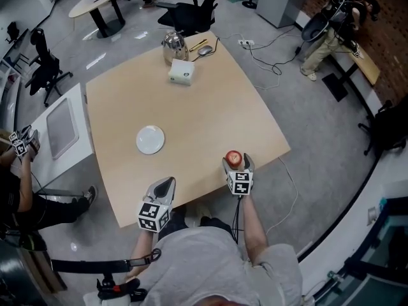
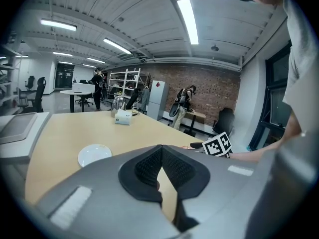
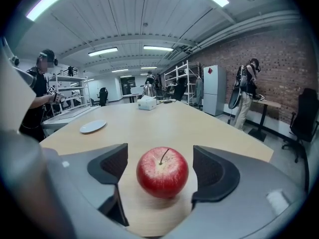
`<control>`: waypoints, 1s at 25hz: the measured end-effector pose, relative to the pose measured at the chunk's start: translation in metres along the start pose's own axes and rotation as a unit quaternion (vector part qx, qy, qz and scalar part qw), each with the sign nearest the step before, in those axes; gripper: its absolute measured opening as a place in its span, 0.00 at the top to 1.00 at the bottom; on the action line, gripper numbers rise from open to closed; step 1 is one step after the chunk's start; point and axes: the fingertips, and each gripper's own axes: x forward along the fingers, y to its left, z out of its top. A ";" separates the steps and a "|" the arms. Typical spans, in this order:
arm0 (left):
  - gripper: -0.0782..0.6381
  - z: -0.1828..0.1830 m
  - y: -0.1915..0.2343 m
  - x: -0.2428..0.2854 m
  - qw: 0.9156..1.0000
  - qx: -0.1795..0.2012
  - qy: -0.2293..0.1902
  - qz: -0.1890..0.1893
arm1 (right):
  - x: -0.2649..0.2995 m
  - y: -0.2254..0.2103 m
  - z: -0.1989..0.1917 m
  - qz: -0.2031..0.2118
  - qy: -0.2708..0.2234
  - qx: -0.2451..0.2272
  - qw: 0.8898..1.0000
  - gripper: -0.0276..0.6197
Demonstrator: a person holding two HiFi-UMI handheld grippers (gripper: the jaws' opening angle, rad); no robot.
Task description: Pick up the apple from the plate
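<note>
At the near right edge of the desk [image 1: 210,107], the apple [image 3: 162,172] sits upright on the wood, stem up, squarely between the two jaws of the right hand-held gripper [image 1: 236,163]. Jaws stand wide apart. Right gripper view shows a sliver of bare desk on each side of the apple, so neither pad [image 3: 112,164] touches it: not clamped. Apple is roughly centred in the opening and rests on the desk, with its shadow directly under it.

Plate [image 1: 150,139] lies further in, toward the middle of the desk, well apart from the apple and to its left in the head view. In the right gripper view it shows far off at the left.

Left hand-held gripper [image 1: 167,185] has its tips over the near edge of the desk, left of the right one and well apart from the apple. Its jaws are together at the tips, with nothing between them. Plate lies ahead of it, a bit to the left, not touching.

Far side of the desk: a metal kettle [image 1: 173,45], with a white box [image 1: 181,72] just beside it.
</note>
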 end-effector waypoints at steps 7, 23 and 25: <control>0.87 -0.001 0.002 -0.009 1.000 -0.007 -0.013 0.011 | -0.007 0.008 0.018 0.004 -0.014 -0.015 1.000 0.34; 0.87 0.010 0.026 -0.042 0.997 -0.018 -0.054 0.049 | -0.029 0.058 0.083 0.042 -0.068 -0.039 0.996 0.63; 0.87 0.010 0.029 -0.048 0.996 -0.020 -0.059 0.057 | -0.031 0.068 0.088 0.053 -0.072 -0.042 0.995 0.66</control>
